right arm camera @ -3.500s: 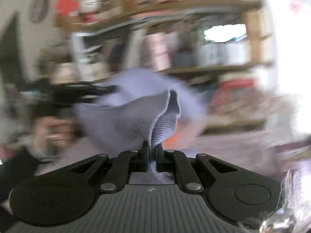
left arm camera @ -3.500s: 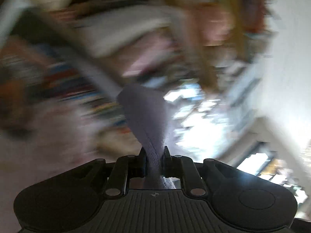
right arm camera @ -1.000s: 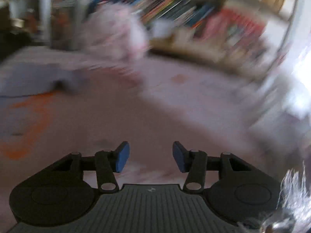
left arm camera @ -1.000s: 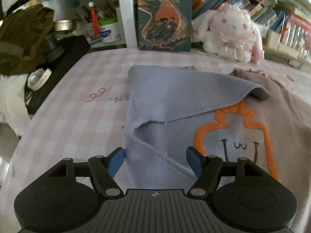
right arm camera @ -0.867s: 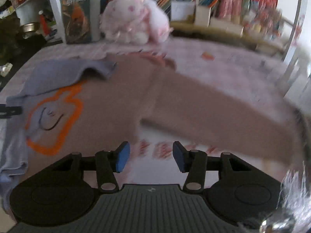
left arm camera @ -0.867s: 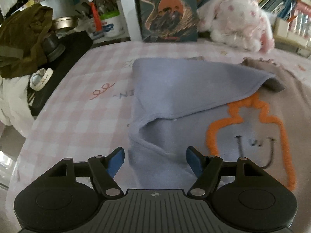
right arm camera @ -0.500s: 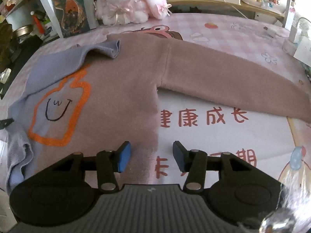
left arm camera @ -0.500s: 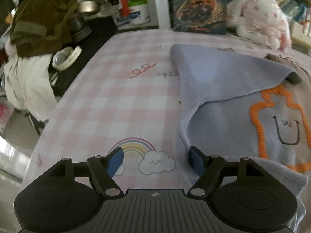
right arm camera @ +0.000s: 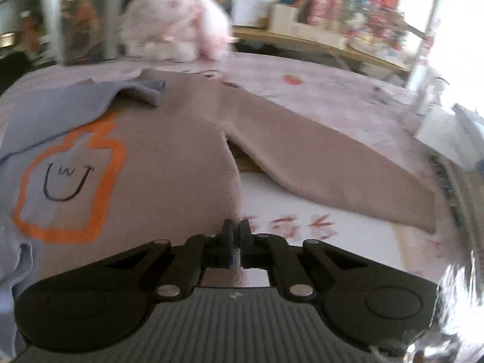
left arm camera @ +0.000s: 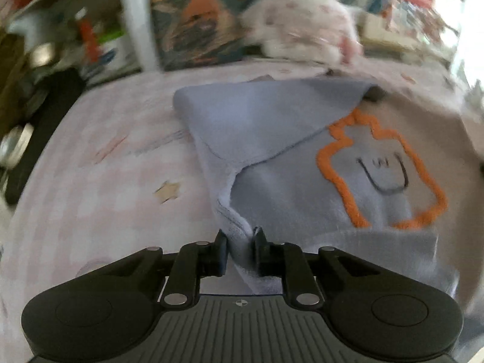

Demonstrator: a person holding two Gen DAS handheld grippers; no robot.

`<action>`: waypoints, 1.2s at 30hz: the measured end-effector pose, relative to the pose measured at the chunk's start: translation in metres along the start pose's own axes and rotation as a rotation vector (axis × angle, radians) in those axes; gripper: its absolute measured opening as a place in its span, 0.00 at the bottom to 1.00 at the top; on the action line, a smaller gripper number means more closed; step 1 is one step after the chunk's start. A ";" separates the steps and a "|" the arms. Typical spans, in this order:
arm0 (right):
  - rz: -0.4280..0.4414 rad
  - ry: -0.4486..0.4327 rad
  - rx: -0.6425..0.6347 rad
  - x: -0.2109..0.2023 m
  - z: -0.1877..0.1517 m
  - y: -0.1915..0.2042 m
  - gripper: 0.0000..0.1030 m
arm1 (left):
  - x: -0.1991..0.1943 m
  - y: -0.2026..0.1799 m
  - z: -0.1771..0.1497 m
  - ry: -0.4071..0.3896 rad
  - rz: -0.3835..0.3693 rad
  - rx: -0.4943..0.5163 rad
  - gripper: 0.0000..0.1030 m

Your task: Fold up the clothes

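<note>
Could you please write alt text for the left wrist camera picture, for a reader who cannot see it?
The left gripper has its jaws shut on the near hem of a sweater, lavender and taupe with an orange-outlined smiling face, lying on a pink checked tablecloth. One lavender sleeve is folded across the chest; a white plush toy and shelves blur behind.

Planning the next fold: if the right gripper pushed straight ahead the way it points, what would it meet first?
The right gripper sits at the sweater's bottom edge, jaws closed on it. Straight ahead comes the sweater's side edge, then probably the outstretched sleeve; depth is unclear.
</note>
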State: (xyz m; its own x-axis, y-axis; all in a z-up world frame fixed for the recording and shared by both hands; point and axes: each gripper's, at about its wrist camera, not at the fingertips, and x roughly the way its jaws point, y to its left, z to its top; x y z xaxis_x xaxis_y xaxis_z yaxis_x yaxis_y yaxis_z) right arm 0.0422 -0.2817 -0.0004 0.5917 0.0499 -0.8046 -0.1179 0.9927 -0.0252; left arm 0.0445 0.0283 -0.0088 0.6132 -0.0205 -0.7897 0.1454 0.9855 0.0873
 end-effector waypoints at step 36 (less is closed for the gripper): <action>0.156 -0.047 -0.088 -0.022 -0.039 -0.007 0.51 | 0.050 -0.175 0.114 -0.293 -0.001 0.292 0.73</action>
State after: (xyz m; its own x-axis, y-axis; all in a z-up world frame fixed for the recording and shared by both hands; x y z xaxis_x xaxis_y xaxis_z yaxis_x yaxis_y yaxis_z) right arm -0.0006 -0.2942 -0.0056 0.5975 0.2097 -0.7740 -0.2796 0.9591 0.0440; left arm 0.1385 -0.1646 0.0060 0.8020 -0.1104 -0.5871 0.3345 0.8973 0.2882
